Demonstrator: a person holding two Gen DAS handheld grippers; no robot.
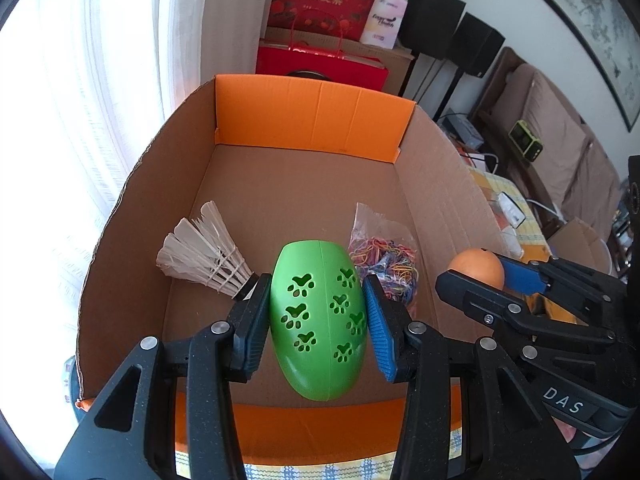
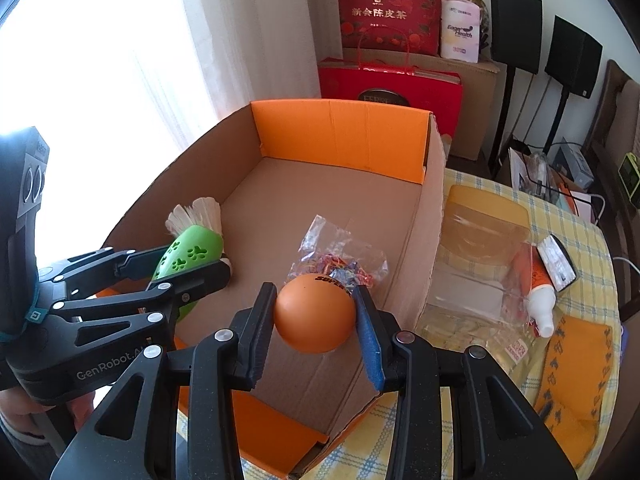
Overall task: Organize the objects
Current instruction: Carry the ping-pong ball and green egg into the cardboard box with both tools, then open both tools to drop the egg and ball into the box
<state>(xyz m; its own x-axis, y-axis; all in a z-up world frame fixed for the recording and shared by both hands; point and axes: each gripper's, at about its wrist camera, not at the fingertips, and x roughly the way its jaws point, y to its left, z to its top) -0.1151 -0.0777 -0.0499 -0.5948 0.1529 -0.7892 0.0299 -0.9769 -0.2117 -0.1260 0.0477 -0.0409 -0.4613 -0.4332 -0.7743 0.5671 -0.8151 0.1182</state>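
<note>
My left gripper [image 1: 318,312] is shut on a green egg-shaped plastic case [image 1: 318,316] with paw-print cutouts, held over the near end of an open cardboard box [image 1: 308,120]. My right gripper [image 2: 314,320] is shut on an orange ball [image 2: 314,312] over the box's near right side. Inside the box lie a white feather shuttlecock [image 1: 204,256] at the left and a clear bag of coloured rubber bands [image 1: 384,256] at the right. In the right wrist view the left gripper [image 2: 196,264] holds the green case [image 2: 188,256] at the left; the shuttlecock [image 2: 200,212] and the bag [image 2: 340,256] show behind.
The box [image 2: 434,240] stands on a yellow checked tablecloth [image 2: 580,240]. Right of it lie a clear plastic bag [image 2: 480,264], a white and orange bottle [image 2: 540,296] and an orange patterned cloth [image 2: 568,376]. Red gift bags [image 2: 388,12] and black speakers [image 2: 516,28] stand behind.
</note>
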